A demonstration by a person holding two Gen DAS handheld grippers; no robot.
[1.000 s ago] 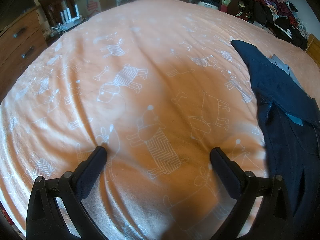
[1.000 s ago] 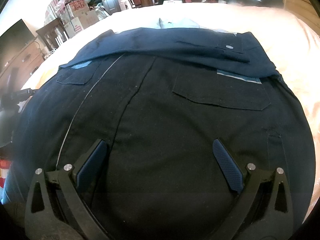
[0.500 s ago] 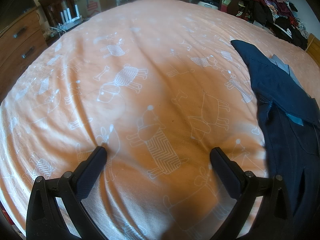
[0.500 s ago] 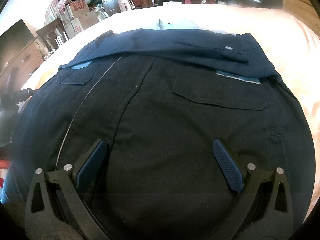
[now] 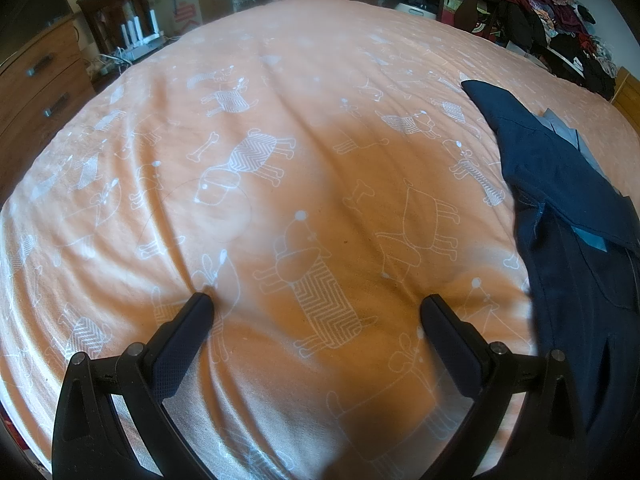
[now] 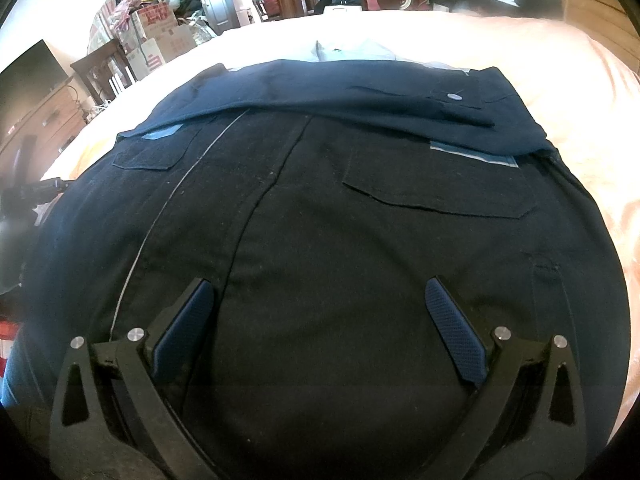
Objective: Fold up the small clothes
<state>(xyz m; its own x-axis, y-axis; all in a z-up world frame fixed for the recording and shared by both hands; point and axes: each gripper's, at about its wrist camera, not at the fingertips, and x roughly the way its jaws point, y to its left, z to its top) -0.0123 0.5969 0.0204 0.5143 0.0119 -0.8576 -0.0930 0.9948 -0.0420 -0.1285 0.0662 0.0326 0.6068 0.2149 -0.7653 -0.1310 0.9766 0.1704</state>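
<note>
Both grippers wide open, holding nothing.
Left gripper (image 5: 316, 300) over bare orange bedsheet (image 5: 280, 160); right gripper (image 6: 318, 284) over dark navy garment (image 6: 340, 220), probably folded trousers, flat on bed.

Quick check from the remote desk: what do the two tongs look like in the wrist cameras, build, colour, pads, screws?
Both are alike. The left tongs have a matte black plastic frame with triangular cut-outs, two angled fingers faced with dark textured pads, and round silver screw heads at the joints. The right tongs have the same black frame and screws; their pads show as navy blue with a fine grid texture. No cables, markings, hands or sleeves are in view.
</note>
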